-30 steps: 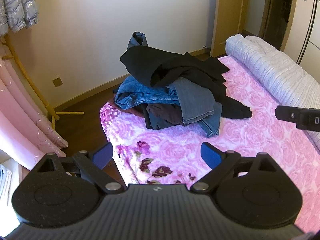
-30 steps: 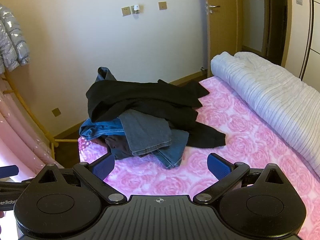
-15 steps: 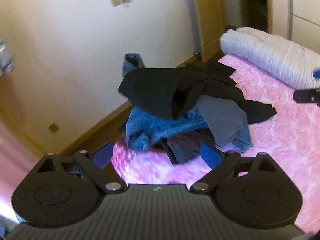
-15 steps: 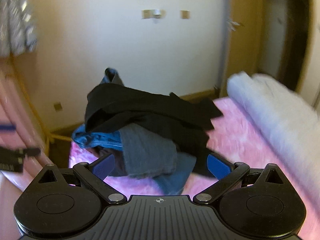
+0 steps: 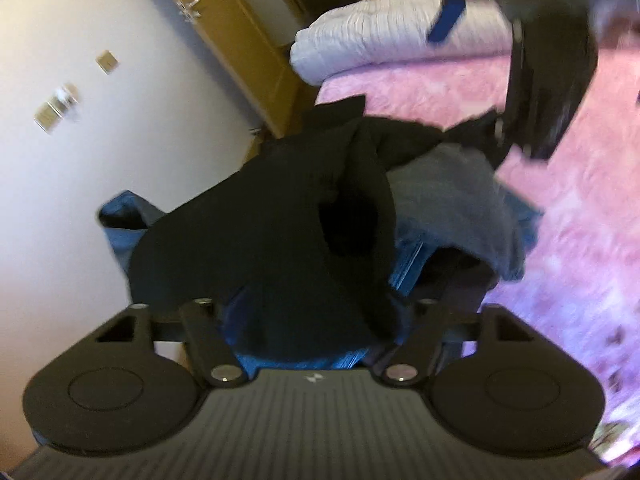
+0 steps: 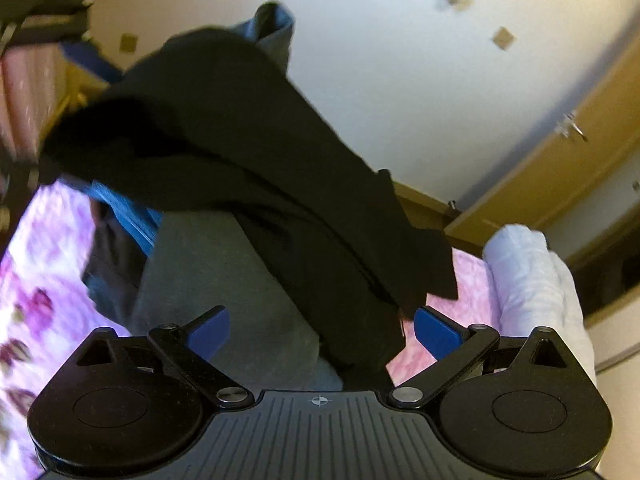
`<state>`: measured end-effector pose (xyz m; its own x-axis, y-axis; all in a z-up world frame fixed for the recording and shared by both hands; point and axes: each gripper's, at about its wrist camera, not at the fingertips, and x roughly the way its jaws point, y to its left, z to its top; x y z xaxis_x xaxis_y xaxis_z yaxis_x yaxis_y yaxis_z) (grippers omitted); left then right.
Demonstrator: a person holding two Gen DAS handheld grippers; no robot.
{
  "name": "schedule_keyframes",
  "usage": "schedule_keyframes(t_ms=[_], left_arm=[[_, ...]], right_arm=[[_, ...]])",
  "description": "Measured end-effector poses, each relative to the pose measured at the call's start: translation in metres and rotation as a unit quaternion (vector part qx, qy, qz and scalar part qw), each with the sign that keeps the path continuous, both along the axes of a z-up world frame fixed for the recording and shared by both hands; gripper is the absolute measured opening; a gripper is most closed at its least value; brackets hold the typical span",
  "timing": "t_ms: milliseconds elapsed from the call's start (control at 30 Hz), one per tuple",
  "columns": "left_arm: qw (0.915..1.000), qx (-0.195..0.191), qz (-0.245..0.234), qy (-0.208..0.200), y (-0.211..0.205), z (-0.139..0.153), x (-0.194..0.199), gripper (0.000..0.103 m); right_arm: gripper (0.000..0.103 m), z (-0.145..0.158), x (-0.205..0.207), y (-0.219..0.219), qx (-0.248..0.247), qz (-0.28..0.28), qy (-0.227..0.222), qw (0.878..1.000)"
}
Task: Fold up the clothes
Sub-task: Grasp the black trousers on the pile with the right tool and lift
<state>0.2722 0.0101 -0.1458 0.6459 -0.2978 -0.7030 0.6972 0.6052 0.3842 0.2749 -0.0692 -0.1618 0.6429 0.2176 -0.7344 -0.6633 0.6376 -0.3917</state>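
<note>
A pile of clothes lies on the pink floral bed (image 5: 580,220). A black garment (image 5: 272,240) tops it, over grey jeans (image 5: 448,200) and blue jeans (image 5: 120,224). My left gripper (image 5: 316,312) is pushed into the near edge of the black garment; its jaws are closing with a bunch of that cloth between them, which hides the pads. My right gripper (image 6: 322,334) stands open over the other side, the black garment's (image 6: 208,120) hem and the grey jeans (image 6: 208,280) between its blue pads (image 6: 436,336). Both views are tilted and blurred.
A rolled white quilt (image 5: 380,36) lies along the far side of the bed. A wooden door (image 6: 560,176) and a pale wall stand behind the pile. The right gripper (image 5: 540,60) shows in the left view's top right; the left gripper (image 6: 40,12) in the right view's top left.
Both grippers dropped down and in onto the clothes pile and rolled toward each other. The left jaws narrowed around the black garment's edge; the right jaws stayed wide.
</note>
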Motion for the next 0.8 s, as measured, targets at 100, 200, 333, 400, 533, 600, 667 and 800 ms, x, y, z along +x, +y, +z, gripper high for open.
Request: schedule_keyframes(t_ms=[100,200,333,400,533,600,667,800], left_arm=[[0.9963,-0.075,0.017,0.037,0.016,0.026,0.023,0.012],[0.9857,-0.156,0.034,0.053,0.031,0.057,0.044,0.007],[0.9799,-0.194,0.023,0.040,0.030,0.090,0.065,0.005],[0.9763,-0.212,0.021,0.038,0.027,0.101,0.074,0.005],[0.9742,-0.223,0.017,0.029,0.022,0.111,0.084,0.005],[0.9715,-0.235,0.019,0.030,0.021,0.117,0.089,0.005],[0.9706,-0.239,0.013,0.022,0.018,0.127,0.091,0.004],[0.9681,-0.250,-0.013,-0.008,-0.003,0.157,0.089,0.004]], right_arm=[[0.101,-0.014,0.015,0.003,-0.007,0.019,-0.001,1.000],[0.100,-0.017,0.023,0.004,0.018,0.047,-0.001,0.999],[0.084,-0.028,0.044,0.008,0.035,0.037,0.001,0.999],[0.080,-0.033,0.055,0.007,0.048,0.027,0.012,0.998],[0.027,-0.032,0.074,-0.007,0.100,-0.004,0.043,0.994],[0.021,-0.023,0.080,-0.015,0.112,-0.028,0.046,0.992],[0.014,-0.010,0.081,-0.025,0.117,-0.041,0.036,0.992],[0.011,0.037,0.083,-0.049,0.111,-0.058,-0.011,0.992]])
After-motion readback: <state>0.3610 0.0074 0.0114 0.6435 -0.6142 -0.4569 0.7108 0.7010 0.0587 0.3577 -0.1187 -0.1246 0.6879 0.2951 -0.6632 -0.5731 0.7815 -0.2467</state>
